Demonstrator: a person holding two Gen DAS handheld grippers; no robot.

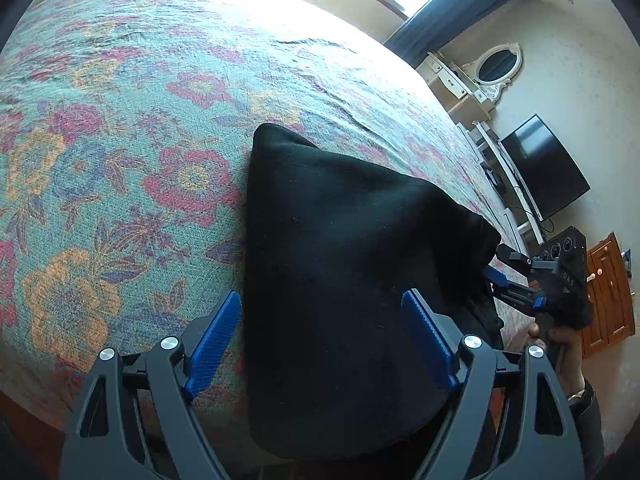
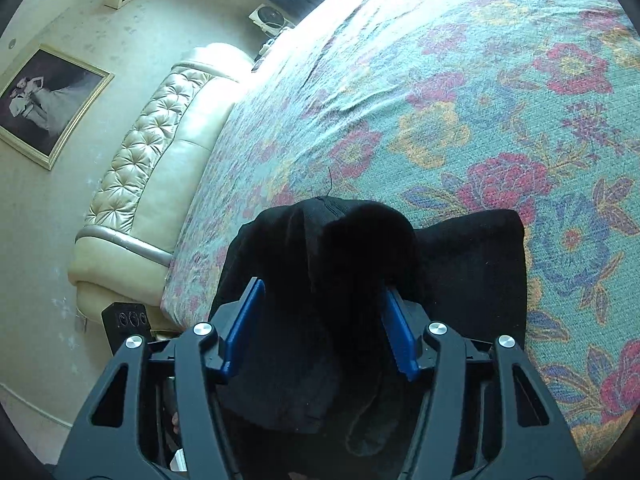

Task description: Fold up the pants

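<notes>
The black soft-knit pants (image 1: 344,280) lie bunched at the lower centre on the floral woven bedspread (image 1: 120,160), seemingly partly folded but untidy, with both the left gripper (image 1: 320,344) and right gripper (image 2: 320,324) spread wide, clamping nothing.

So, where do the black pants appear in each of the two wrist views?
Left wrist view: the black pants fill the lower centre, between the left hand-held gripper fingers; the right hand-held gripper is at their right edge.
Right wrist view: the pants lie bunched at lower centre, between the open fingers.
Shared landmark: the floral bedspread under the pants.
</notes>
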